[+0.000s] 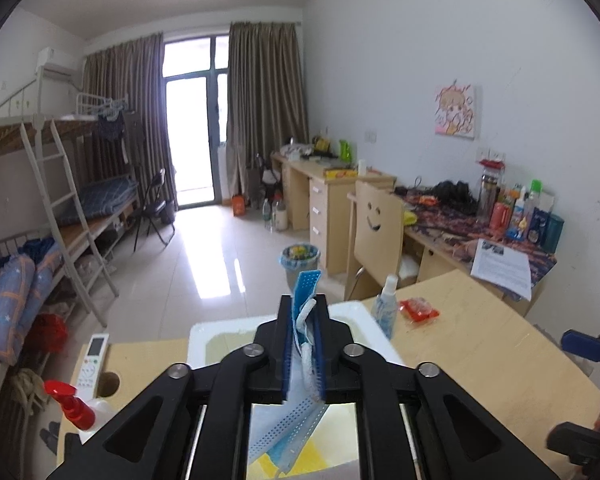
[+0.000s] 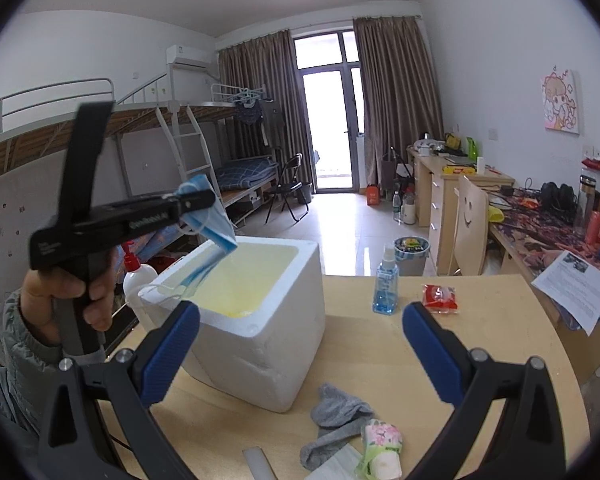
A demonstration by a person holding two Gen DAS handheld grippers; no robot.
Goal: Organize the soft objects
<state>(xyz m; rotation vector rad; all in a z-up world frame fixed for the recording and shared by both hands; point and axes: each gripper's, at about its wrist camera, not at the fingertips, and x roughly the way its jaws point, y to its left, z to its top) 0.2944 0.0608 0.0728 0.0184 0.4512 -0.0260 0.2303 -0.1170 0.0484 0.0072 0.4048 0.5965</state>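
A clear blue spray bottle (image 2: pixel 386 282) stands on the round wooden table (image 2: pixel 500 344), near a red snack packet (image 2: pixel 440 298). A white red-capped bottle (image 2: pixel 137 276) stands left.

In the right wrist view, the white foam box (image 2: pixel 260 344) stands centre-left on the round wooden table (image 2: pixel 500 344). Right of it stand the blue spray bottle (image 2: pixel 386 286) and red packet (image 2: pixel 440 298). Lower centre lies the grey sock (image 2: pixel 336 412), apparently touching the floral tissue pack (image 2: pixel 384 446).
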